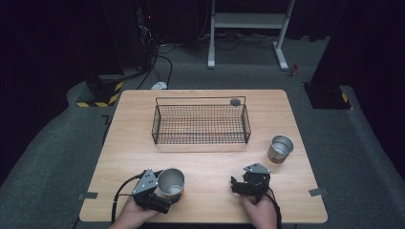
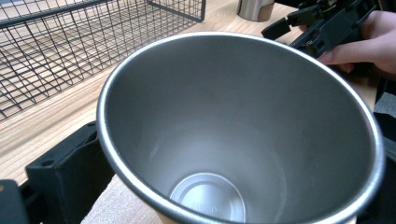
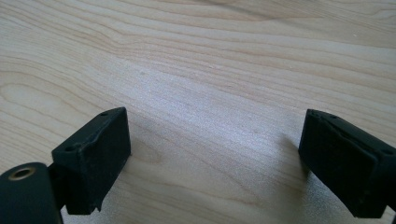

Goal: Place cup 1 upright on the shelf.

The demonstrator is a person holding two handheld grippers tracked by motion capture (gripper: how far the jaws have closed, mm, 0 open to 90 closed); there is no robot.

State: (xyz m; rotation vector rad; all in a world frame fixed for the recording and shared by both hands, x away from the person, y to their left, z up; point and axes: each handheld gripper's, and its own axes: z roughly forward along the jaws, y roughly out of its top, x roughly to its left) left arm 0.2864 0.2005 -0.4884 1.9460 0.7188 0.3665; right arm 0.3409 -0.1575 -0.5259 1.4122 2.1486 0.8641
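A steel cup (image 1: 170, 182) stands near the table's front left, and my left gripper (image 1: 165, 194) is shut on it. In the left gripper view the empty cup (image 2: 233, 130) sits between the black jaws, its mouth open to the camera. A second steel cup (image 1: 280, 149) stands upright at the right of the table, and its base (image 2: 254, 8) also shows in the left gripper view. My right gripper (image 1: 239, 184) rests low at the front right, open, its jaws wide apart over bare wood (image 3: 215, 154) with nothing between them.
A black wire basket (image 1: 200, 138) stands empty in the middle of the wooden table (image 1: 210, 167). A small dark round object (image 1: 235, 101) lies at its back right corner. Tape tabs (image 1: 88, 195) mark the front edges. Beyond the table are cables and a white stand (image 1: 248, 21).
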